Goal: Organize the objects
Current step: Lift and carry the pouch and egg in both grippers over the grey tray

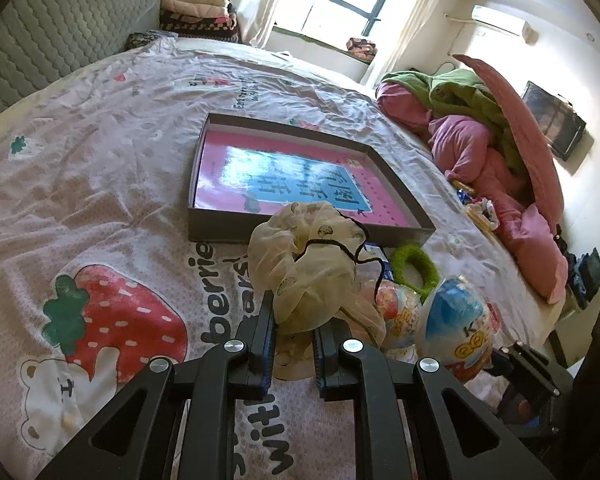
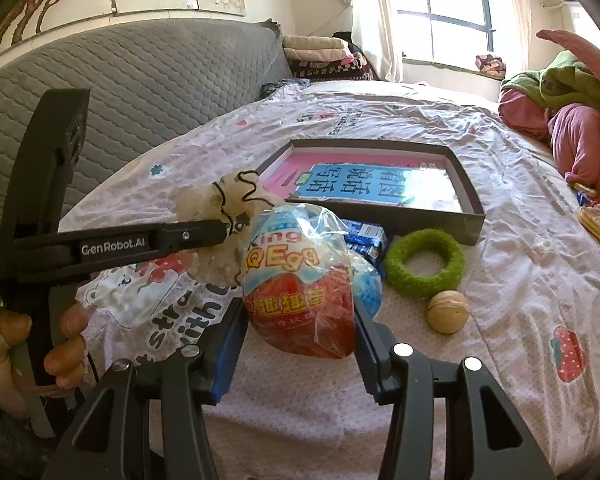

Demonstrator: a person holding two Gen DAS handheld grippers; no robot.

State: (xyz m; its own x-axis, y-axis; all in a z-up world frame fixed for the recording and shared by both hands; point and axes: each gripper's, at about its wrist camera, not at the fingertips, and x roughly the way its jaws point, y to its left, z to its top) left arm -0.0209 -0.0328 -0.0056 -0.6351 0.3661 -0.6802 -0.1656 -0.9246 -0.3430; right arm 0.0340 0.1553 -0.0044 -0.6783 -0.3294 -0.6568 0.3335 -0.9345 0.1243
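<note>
In the left wrist view my left gripper (image 1: pixel 294 320) is shut on a cream mesh drawstring pouch (image 1: pixel 304 264) with a black cord, held above the strawberry-print bedsheet. The right wrist view shows that same gripper (image 2: pixel 220 232) from the side with the pouch (image 2: pixel 216 204) at its tip. My right gripper (image 2: pixel 300 320) is shut on a plastic-wrapped toy egg (image 2: pixel 300 280), red below and blue-white on top. The egg (image 1: pixel 456 324) also shows right of the pouch. Behind them lies a shallow dark box (image 1: pixel 220 228) (image 2: pixel 420 222) holding a pink and blue book (image 1: pixel 300 176).
A green fuzzy ring (image 2: pixel 424 264), a walnut-like ball (image 2: pixel 448 312), a blue packet (image 2: pixel 366 240), a blue-white ball (image 2: pixel 368 284) and a second egg (image 1: pixel 400 316) lie on the bed. Pink and green blankets (image 1: pixel 480 128) are piled right; a grey quilted headboard (image 2: pixel 140 80) stands left.
</note>
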